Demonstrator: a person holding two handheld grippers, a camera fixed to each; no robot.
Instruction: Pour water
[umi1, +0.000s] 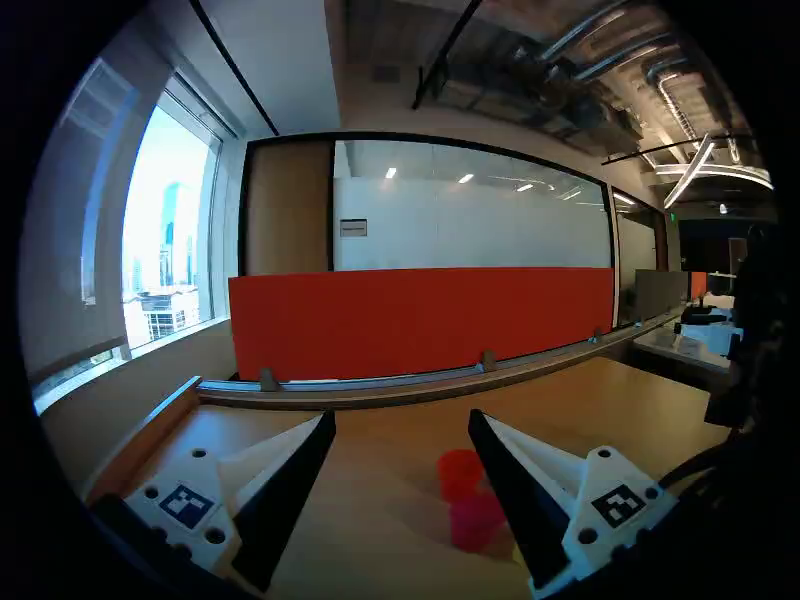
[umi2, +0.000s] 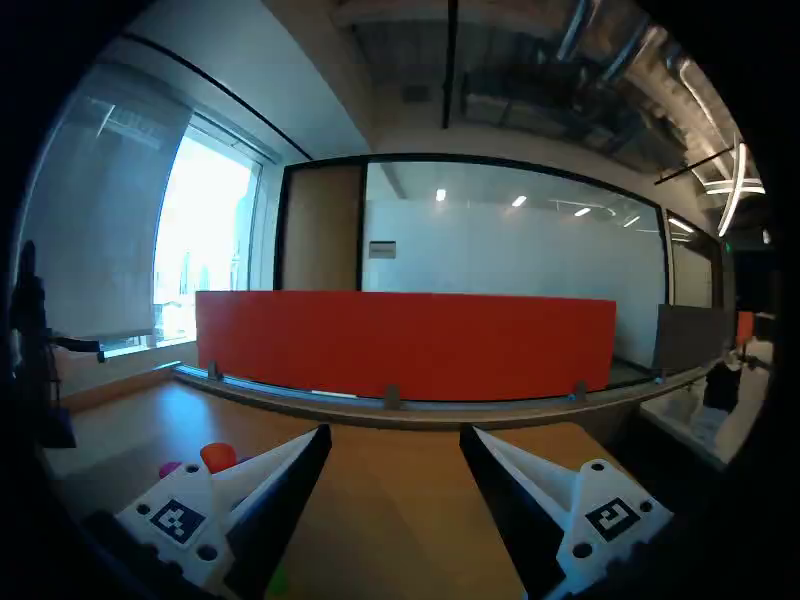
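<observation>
In the left gripper view my left gripper (umi1: 400, 425) is open above the wooden desk (umi1: 390, 500), nothing between its fingers. A red cup (umi1: 459, 472) and a pink cup (umi1: 474, 521) stand on the desk just inside the right finger, partly hidden by it. In the right gripper view my right gripper (umi2: 395, 432) is also open and holds nothing. An orange-red cup (umi2: 218, 456) and a bit of purple object (umi2: 169, 467) peek out behind its left finger, mostly hidden.
A red divider panel (umi1: 420, 320) on a metal rail runs along the desk's far edge. A window (umi1: 165, 250) is at the left, a glass-walled room behind. Another desk with papers (umi1: 700, 340) lies at the far right.
</observation>
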